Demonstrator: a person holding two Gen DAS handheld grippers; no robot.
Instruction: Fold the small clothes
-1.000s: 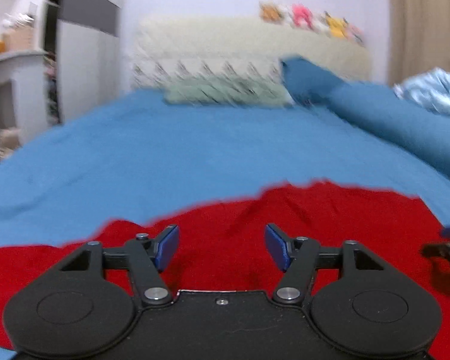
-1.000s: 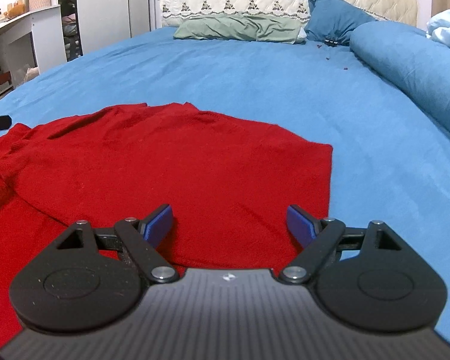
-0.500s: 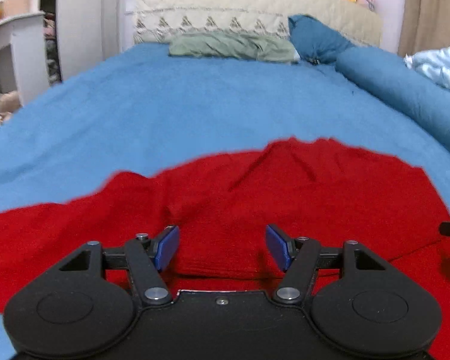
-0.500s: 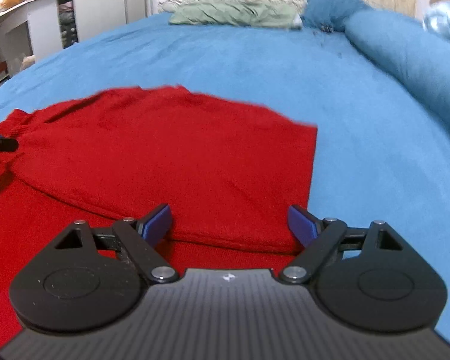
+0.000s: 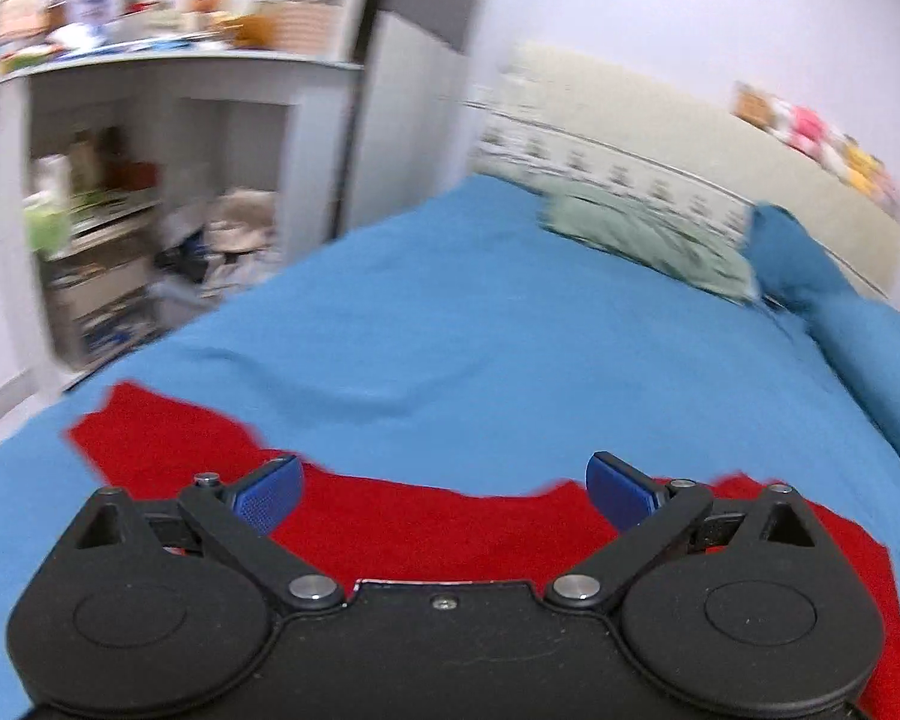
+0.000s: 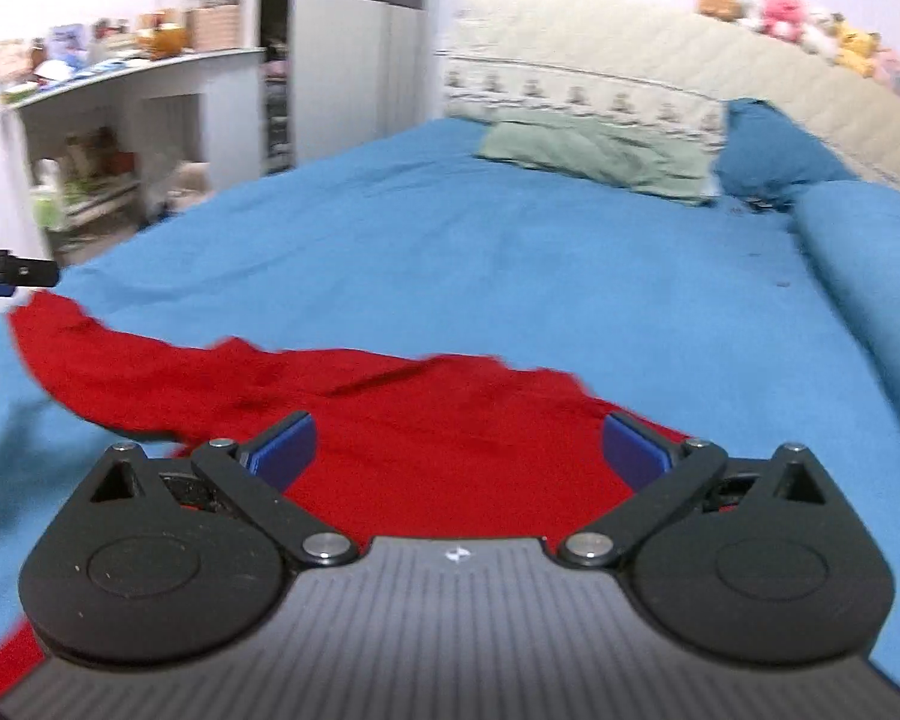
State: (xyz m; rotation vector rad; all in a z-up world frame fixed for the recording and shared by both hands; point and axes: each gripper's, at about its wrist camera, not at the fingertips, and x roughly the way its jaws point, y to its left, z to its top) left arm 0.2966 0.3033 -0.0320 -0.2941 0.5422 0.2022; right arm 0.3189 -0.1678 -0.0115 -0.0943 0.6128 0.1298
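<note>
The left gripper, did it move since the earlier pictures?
Yes. The left gripper swung left: the shelf unit now fills the view's left side and the green pillow sits further right. Its jaws are opening, nothing between them.

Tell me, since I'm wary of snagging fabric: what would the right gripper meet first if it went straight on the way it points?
Probably the red garment: the right gripper, open and empty, points down at it. Depth is unclear; beyond lies the blue bedsheet.

We see a plain red garment [image 6: 426,420] under our blue-padded right gripper [image 6: 457,450], on a solid blue bedsheet [image 6: 510,264]. Ahead lie a sage-green pillow [image 6: 600,153] and a cream headboard [image 6: 660,66].
</note>
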